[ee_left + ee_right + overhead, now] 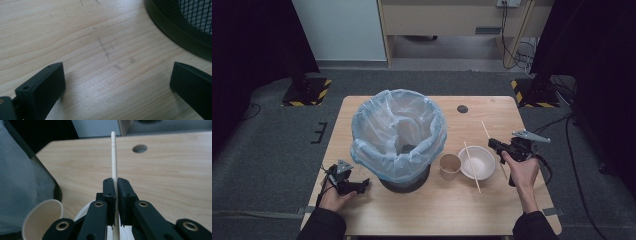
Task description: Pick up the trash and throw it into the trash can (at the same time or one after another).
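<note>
My right gripper [114,181] has its jaws pinched tight on a wooden chopstick [114,157], lifted just right of the white bowl [477,162]. A second chopstick [472,166] lies across that bowl's left rim, with a paper cup [450,166] just left of the bowl. My left gripper [117,82] rests wide open and empty on the wooden table [437,210], well left of the bowl, beside the bag-lined mesh bin [398,135].

I can't read any txt, labels, brands or nos. anywhere, table or bin incl.
</note>
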A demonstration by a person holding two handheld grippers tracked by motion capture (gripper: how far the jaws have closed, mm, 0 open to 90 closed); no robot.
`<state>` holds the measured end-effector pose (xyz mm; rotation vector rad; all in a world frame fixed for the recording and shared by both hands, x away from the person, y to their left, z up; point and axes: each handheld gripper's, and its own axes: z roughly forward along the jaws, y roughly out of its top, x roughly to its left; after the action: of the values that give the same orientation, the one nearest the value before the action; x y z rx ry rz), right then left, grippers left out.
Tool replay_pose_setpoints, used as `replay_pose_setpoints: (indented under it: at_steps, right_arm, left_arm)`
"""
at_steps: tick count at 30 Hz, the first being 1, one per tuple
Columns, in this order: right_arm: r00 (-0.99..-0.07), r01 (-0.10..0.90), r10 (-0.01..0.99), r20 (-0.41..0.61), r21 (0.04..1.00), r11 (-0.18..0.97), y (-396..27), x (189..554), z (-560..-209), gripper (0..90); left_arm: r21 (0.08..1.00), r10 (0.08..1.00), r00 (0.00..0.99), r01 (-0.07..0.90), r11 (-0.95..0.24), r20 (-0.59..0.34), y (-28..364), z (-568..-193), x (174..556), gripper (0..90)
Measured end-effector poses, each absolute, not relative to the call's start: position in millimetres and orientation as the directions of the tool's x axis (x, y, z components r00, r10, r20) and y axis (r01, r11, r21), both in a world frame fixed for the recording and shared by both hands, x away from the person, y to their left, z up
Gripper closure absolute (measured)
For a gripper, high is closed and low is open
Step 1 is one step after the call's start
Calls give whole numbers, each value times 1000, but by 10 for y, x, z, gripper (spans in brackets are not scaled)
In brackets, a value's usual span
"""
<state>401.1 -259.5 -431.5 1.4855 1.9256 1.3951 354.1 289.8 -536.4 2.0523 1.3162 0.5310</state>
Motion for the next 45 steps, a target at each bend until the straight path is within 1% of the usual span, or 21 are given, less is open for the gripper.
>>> replay_pose_setpoints:
  at_steps: [11, 21, 26, 29, 35, 40, 45]
  right_arm:
    - [-465, 442, 824, 324, 892, -101, -2679, 3928, -4009, 857]
    - [-530, 367, 776, 343, 917, -154, -2626, 3846, -3770, 857]
    - [-552, 338, 759, 345, 925, -175, -2616, 3829, -3681, 857]
    - [-558, 310, 751, 354, 928, -207, -2618, 3806, -3607, 857]
    - [-581, 255, 740, 339, 939, -230, -2617, 3777, -3456, 857]
    - [-599, 207, 721, 348, 937, -281, -2589, 3790, -3306, 857]
    - [-614, 175, 723, 317, 948, -267, -2523, 3825, -3143, 857]
  left_arm:
    - [698, 908, 418, 652, -298, -3, 2897, -5364, 3541, 0]
    - [698, 908, 418, 652, -298, -3, 2897, -5365, 3540, 0]
    - [698, 909, 418, 652, -297, -3, 2897, -5365, 3540, 0]
    - [698, 909, 418, 652, -297, -3, 2898, -5365, 3541, 0]
    - [698, 908, 418, 652, -297, -3, 2898, -5365, 3541, 0]
    - [698, 908, 418, 651, -297, -3, 2898, -5365, 3541, 0]
    - [698, 908, 418, 652, -298, -3, 2898, -5365, 3541, 0]
